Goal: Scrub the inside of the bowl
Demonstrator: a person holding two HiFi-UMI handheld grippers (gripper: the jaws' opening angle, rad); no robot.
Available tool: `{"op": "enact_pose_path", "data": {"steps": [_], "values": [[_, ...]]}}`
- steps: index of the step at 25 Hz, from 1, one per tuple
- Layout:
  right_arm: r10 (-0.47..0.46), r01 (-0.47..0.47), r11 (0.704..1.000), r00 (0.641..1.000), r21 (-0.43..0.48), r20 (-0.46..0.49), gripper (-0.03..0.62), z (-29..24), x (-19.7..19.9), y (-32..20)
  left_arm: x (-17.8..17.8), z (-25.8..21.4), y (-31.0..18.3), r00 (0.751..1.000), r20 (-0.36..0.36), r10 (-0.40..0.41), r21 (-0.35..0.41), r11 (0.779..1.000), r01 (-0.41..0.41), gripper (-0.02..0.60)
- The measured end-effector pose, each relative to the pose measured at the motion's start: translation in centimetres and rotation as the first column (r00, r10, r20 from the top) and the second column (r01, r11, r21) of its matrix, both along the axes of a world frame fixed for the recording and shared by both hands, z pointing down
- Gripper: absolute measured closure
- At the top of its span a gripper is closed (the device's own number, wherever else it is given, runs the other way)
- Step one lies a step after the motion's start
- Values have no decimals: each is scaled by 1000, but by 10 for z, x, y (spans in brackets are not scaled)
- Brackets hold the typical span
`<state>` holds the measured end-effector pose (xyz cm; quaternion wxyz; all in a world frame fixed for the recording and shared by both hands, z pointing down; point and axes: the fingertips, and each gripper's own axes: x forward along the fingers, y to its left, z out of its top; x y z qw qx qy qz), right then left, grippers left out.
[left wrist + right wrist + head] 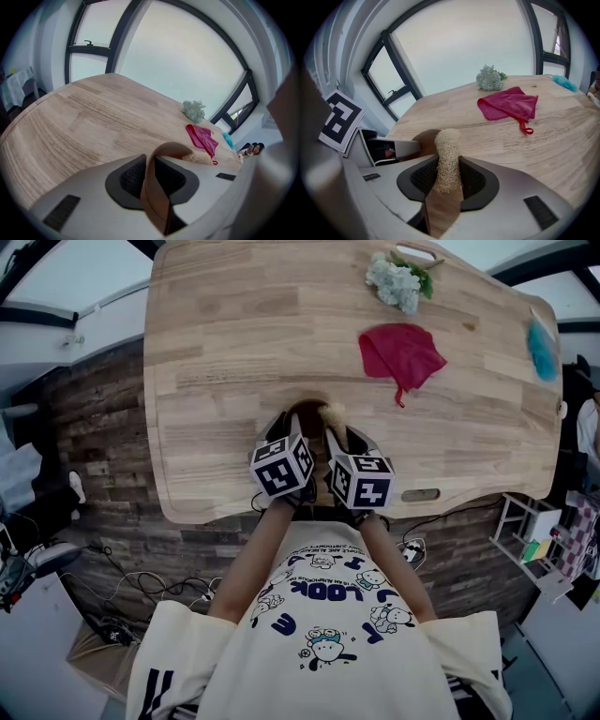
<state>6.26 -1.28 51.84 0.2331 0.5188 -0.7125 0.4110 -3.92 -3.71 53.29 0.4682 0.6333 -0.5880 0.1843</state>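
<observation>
Bowl (157,197) rim clamped between left gripper (151,160) jaws; loofah (447,150) between right gripper (448,163) jaws.

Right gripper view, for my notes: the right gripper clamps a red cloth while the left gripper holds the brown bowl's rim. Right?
No: the right gripper clamps a beige fibrous loofah scrubber, per the right gripper view; the left gripper does hold the rim of the brown bowl.

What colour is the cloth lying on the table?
Magenta-pink cloth; the right gripper view shows it best.
</observation>
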Motion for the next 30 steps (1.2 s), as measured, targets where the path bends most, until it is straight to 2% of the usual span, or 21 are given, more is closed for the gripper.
{"op": "enact_pose_path", "data": {"steps": [3,6,9,11,13,14,18,20,24,26,28,30], "values": [[-26,26,1000,1000,-5,-11,461,0,0,-3,1,0,0,999,26,37,0,999,-37,502],[-57,57,998,998,-8,-30,461,0,2,-6,5,3,1,997,7,83,-6,997,-83,502],[-96,96,995,994,-5,-49,461,0,4,-8,10,0,-2,988,-15,156,20,988,-156,466],[-118,119,993,992,-1,-53,461,-1,4,-9,10,-5,-8,976,15,216,46,975,-217,459],[-141,141,990,988,3,-60,461,-1,4,-9,12,-8,-11,949,80,305,65,948,-310,457],[-156,156,988,986,4,-66,461,-1,4,-10,14,-10,-13,926,121,357,71,928,-367,459],[-217,217,976,973,-2,-84,461,0,3,-11,22,-11,-15,804,267,532,68,822,-566,459],[-244,245,970,966,-5,-86,461,0,2,-11,27,-12,-15,763,289,578,61,784,-618,459],[-318,318,948,944,-8,-90,461,0,-2,-11,36,-9,-12,718,277,638,44,738,-673,465],[-356,357,934,930,-8,-96,462,0,-3,-11,37,-6,-10,702,271,659,32,722,-691,483],[-382,383,924,918,-5,-107,462,0,-3,-12,37,-5,-9,697,259,669,29,716,-698,500],[-392,395,919,912,-1,-116,461,0,-3,-15,38,-4,-10,704,245,667,34,719,-694,506]]}}
